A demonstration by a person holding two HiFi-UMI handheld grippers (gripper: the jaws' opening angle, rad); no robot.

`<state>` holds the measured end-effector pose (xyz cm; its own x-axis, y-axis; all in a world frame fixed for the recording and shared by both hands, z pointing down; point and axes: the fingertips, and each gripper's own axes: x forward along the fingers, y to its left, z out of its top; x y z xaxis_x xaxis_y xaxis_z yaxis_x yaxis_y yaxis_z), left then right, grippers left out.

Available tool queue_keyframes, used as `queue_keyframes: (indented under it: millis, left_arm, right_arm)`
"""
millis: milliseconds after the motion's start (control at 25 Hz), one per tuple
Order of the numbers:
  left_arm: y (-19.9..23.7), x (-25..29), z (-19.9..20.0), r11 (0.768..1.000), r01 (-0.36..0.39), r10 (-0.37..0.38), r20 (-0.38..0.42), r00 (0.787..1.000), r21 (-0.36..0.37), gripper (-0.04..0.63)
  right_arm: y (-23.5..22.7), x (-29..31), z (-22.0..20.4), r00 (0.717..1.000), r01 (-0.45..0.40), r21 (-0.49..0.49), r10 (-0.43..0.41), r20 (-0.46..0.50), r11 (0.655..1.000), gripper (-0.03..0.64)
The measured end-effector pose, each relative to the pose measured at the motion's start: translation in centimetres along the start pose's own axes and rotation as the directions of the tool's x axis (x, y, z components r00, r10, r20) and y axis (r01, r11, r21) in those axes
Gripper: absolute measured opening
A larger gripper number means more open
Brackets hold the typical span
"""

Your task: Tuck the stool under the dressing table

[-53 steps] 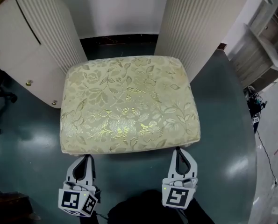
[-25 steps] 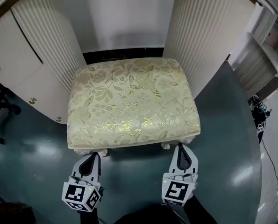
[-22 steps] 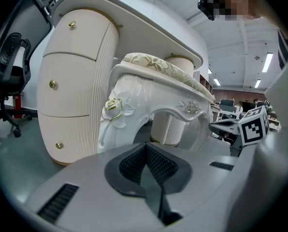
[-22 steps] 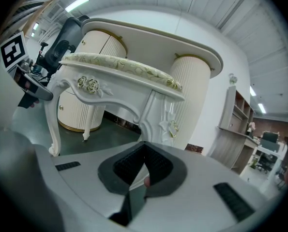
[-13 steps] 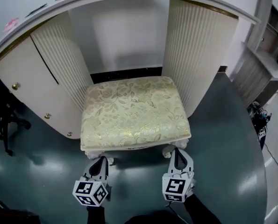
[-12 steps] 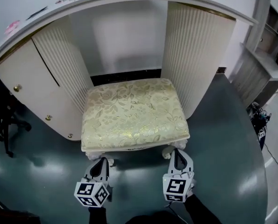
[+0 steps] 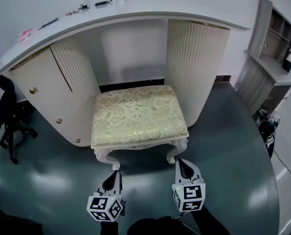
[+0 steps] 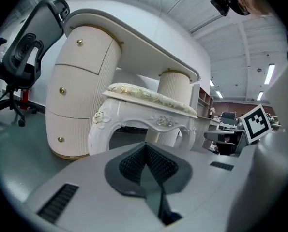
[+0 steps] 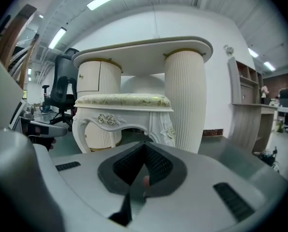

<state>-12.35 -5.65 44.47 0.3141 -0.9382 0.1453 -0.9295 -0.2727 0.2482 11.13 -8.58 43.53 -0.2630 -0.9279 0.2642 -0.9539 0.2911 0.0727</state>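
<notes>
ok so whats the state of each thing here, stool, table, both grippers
stool: upright on its legs, back end between the table's pedestals, front sticking out, ungripped
table: knobbed fronts shut
left gripper: shut, empty, short of the stool
right gripper: shut, empty, short of the stool

The stool (image 7: 138,114) wears pale gold floral brocade over white carved legs; the desk (image 7: 194,67) is cream, ribbed, gold-knobbed; the floor (image 7: 223,146) is dark green.
</notes>
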Motion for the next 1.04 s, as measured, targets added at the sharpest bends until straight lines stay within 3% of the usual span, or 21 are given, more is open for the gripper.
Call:
queue_keyframes:
  millis: [400, 1040]
  left_arm:
    - [-1.1, -5.3, 0.0, 1.0, -0.008, 0.008, -0.011, 1.0, 0.004, 0.008]
    - [-2.5, -11.0, -0.2, 0.999, -0.032, 0.032, 0.005, 0.999, -0.017, 0.008]
  right_arm:
    - [0.8, -5.6, -3.1, 0.997, -0.027, 0.041, 0.03, -0.076, 0.999, 0.005]
    - [2.5, -11.2, -2.6, 0.994, -0.065, -0.005, 0.064, -0.084, 0.998, 0.005]
